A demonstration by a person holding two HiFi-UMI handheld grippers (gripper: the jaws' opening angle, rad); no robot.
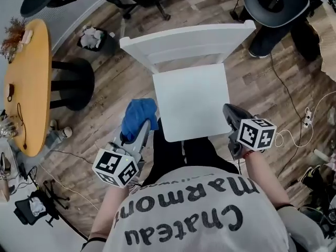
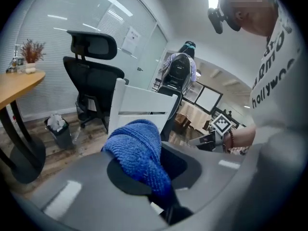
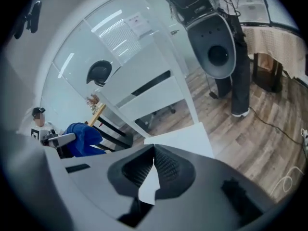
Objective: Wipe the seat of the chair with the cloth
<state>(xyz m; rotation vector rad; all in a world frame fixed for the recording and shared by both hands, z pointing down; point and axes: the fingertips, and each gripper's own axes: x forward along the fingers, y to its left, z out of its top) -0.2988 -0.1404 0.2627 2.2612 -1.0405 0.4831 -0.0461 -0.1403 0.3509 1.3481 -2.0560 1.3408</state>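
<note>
Left gripper (image 1: 145, 126) clamped on blue cloth (image 1: 136, 114) hiding its tips, right gripper (image 1: 228, 111) closed, empty, beside seat (image 1: 191, 104)

The seat (image 1: 191, 101) lies before the person, with the backrest (image 1: 184, 41) behind it, the cloth (image 1: 137, 115) in the left gripper (image 1: 144, 126) just beside its left edge, the right gripper (image 1: 227, 110) at its right edge, and the table (image 1: 29, 83) far left.
</note>
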